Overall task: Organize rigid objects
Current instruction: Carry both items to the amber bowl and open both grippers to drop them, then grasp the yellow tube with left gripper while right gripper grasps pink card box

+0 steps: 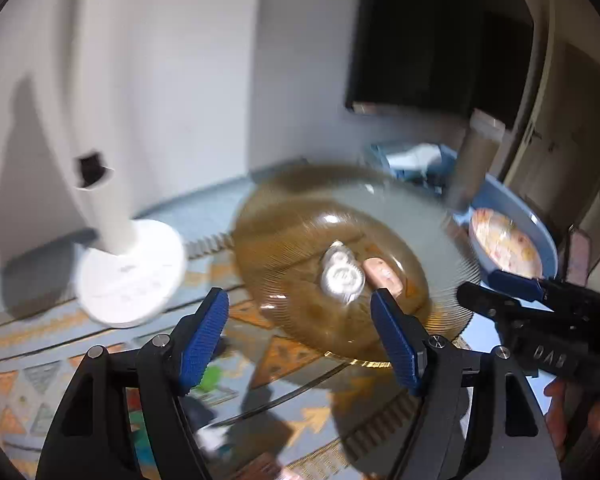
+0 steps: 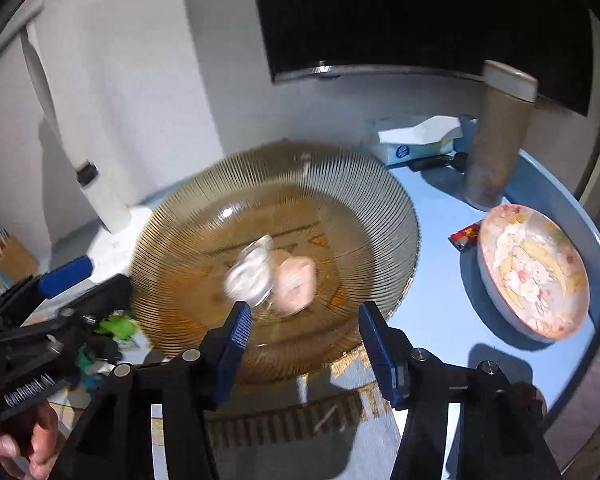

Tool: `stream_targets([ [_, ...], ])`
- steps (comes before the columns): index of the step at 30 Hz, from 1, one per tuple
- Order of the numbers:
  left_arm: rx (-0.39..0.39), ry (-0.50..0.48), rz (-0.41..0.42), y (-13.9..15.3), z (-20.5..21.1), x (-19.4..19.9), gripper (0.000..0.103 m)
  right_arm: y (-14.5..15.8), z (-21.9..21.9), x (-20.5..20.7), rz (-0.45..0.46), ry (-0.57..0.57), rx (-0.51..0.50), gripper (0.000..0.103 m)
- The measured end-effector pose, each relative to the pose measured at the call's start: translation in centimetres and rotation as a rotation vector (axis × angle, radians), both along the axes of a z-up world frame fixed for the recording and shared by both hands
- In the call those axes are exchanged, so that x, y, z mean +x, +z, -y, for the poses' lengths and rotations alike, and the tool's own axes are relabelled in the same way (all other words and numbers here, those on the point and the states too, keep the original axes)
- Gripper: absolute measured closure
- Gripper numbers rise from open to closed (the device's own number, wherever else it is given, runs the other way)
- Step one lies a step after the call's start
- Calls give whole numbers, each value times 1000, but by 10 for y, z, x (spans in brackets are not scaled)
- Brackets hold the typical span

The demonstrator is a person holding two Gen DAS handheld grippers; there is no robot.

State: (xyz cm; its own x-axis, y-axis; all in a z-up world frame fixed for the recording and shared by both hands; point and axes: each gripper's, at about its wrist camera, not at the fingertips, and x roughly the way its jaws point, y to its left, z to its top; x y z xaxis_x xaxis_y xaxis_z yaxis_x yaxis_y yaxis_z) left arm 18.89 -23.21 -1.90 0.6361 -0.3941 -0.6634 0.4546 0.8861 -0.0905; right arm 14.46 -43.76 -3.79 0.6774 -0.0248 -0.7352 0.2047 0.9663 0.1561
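Observation:
An amber ribbed glass bowl [image 1: 452, 264] [image 2: 380, 200] sits on the glass table and holds a white wrapped piece [image 1: 342, 278] [image 2: 246, 276] and a pink piece [image 1: 382, 274] [image 2: 296, 282]. My left gripper [image 1: 300, 338] is open and empty, just in front of the bowl's near rim. My right gripper [image 2: 304, 354] is open and empty at the bowl's near rim. It shows at the right edge of the left wrist view [image 1: 496, 294]. The left gripper shows at the left edge of the right wrist view [image 2: 84, 280].
A pink floral plate [image 2: 536, 272] [image 1: 504, 244] and a tall grey flask [image 2: 496, 136] [image 1: 474, 156] stand on a blue tray [image 2: 432, 216]. A tissue box [image 2: 412, 140] lies behind. A white fan base [image 1: 128, 276] stands left. A dark TV screen [image 2: 420, 12] hangs behind.

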Motion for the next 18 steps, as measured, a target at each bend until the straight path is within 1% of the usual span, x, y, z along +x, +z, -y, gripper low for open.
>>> stream_targets([
  [3, -24, 43, 60, 23, -34, -22, 31, 15, -4, -20, 44, 10, 40, 48],
  [6, -55, 100, 109, 47, -77, -50, 31, 31, -21, -37, 79, 55, 62, 48],
  [9, -77, 150, 116, 60, -114, -71, 31, 42, -45, -53, 106, 110, 95, 47],
  [10, -77, 185, 111, 61, -131, -80, 31, 43, -52, -58, 112, 127, 103, 47],
  [12, -89, 224, 103, 60, -154, -89, 31, 42, -74, -67, 111, 180, 115, 47],
  [14, -97, 267, 71, 53, -179, -97, 31, 34, -95, -73, 93, 227, 138, 47],
  [15, -107, 293, 50, 45, -193, -100, 31, 30, -103, -75, 80, 246, 149, 47],
  [17, -118, 313, 22, 34, -207, -104, 31, 19, -120, -76, 48, 287, 168, 47],
  [18, -117, 320, -1, 24, -214, -104, 31, 12, -131, -76, 27, 309, 167, 47],
])
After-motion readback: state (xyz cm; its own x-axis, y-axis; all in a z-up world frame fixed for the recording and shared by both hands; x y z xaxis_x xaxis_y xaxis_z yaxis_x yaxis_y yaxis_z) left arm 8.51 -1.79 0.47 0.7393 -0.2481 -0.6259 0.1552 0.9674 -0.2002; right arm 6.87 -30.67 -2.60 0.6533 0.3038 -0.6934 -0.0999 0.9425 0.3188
